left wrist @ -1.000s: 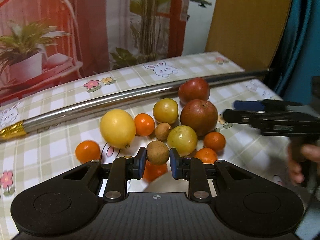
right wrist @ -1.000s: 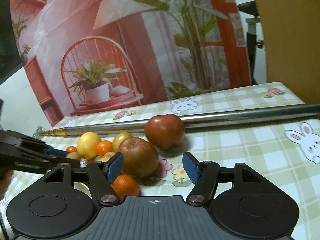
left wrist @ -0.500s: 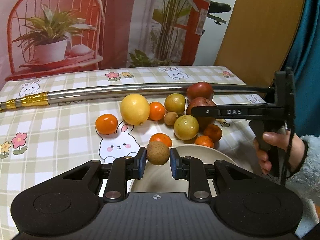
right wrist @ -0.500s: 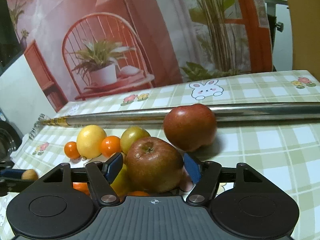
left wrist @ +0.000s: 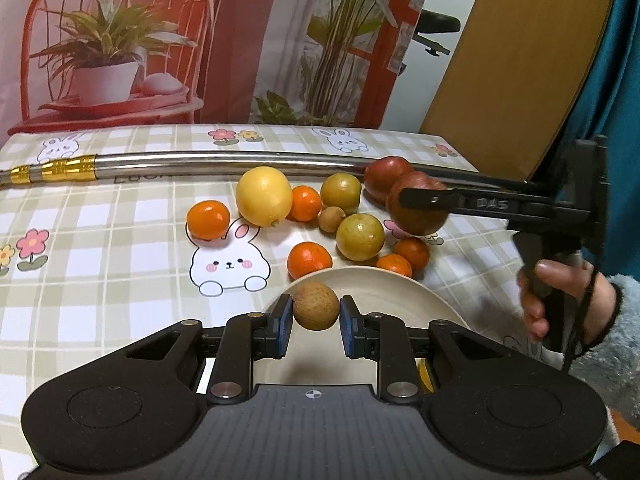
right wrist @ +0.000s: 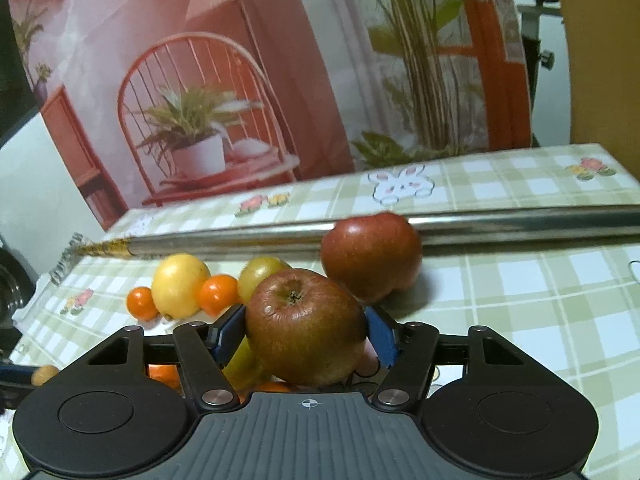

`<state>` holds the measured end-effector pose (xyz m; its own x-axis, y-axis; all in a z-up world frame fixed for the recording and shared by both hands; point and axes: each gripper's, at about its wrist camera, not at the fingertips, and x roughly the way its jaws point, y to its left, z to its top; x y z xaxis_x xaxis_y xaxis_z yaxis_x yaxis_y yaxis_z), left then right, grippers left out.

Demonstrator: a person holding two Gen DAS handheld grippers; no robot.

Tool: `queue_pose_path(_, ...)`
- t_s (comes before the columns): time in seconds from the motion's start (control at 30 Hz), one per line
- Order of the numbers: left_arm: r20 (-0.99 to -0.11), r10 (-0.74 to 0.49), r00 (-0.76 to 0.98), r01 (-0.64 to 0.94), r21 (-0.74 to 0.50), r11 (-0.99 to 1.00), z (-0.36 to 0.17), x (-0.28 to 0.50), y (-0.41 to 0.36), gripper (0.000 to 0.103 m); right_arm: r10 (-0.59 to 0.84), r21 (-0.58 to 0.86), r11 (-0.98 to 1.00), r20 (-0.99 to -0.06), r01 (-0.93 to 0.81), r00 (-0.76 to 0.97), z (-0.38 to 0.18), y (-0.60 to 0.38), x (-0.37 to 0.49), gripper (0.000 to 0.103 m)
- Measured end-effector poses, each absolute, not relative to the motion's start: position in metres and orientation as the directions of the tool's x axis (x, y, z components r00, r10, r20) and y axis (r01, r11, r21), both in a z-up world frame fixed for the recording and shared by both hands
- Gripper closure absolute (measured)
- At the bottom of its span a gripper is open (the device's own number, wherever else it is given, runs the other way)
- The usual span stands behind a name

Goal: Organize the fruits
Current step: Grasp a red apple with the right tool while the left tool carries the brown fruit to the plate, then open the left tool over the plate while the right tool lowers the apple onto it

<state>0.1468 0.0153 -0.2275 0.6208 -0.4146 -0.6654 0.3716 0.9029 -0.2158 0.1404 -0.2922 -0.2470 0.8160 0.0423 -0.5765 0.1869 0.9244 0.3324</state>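
My left gripper (left wrist: 314, 320) is shut on a small brown round fruit (left wrist: 315, 306), held over the near rim of a cream plate (left wrist: 400, 280). My right gripper (right wrist: 306, 332) has a brownish-red apple (right wrist: 304, 320) between its jaws. They are closing, and the blue pads touch the apple's flanks. In the left wrist view that gripper's finger (left wrist: 424, 200) crosses the same apple (left wrist: 416, 220). A second red apple (right wrist: 370, 256) rests behind it against the steel pipe.
Loose fruit lies past the plate: a lemon (left wrist: 263, 195), several tangerines (left wrist: 208, 219), two yellow-green fruits (left wrist: 360, 236) and another small brown one (left wrist: 331, 219). A long steel pipe (left wrist: 200, 159) crosses the table behind them. A person's hand (left wrist: 560, 292) holds the right gripper's handle.
My left gripper has drawn back from the pile with the brown fruit and now hangs over the plate. The right gripper has moved in around the apple, its pads now at the sides.
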Motion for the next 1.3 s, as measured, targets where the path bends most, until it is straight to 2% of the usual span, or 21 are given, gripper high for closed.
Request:
queue_pose_path(0.27, -0.686, -0.414, 0.598, 0.337, -0.254, 0.907, -0.243, 0.138, 0.020, 0.077, 0.091, 0.318, 0.942, -0.544, 0.104, 0.834, -0.214, -0.268, 0.109, 0.042)
queue_pose_path(0.67, -0.724, -0.365, 0.585, 0.339, -0.190, 0.921, -0.257, 0.127, 0.015, 0.077, 0.217, 0.283, 0.958, -0.638, -0.037, 0.739, -0.226, -0.203, 0.103, 0.042)
queue_pose_path(1.3, -0.750, -0.311, 0.585, 0.313, -0.145, 0.939, -0.263, 0.122, 0.012, 0.076, 0.181, 0.209, 0.977, -0.685, -0.047, 0.706, -0.233, -0.190, 0.097, 0.042)
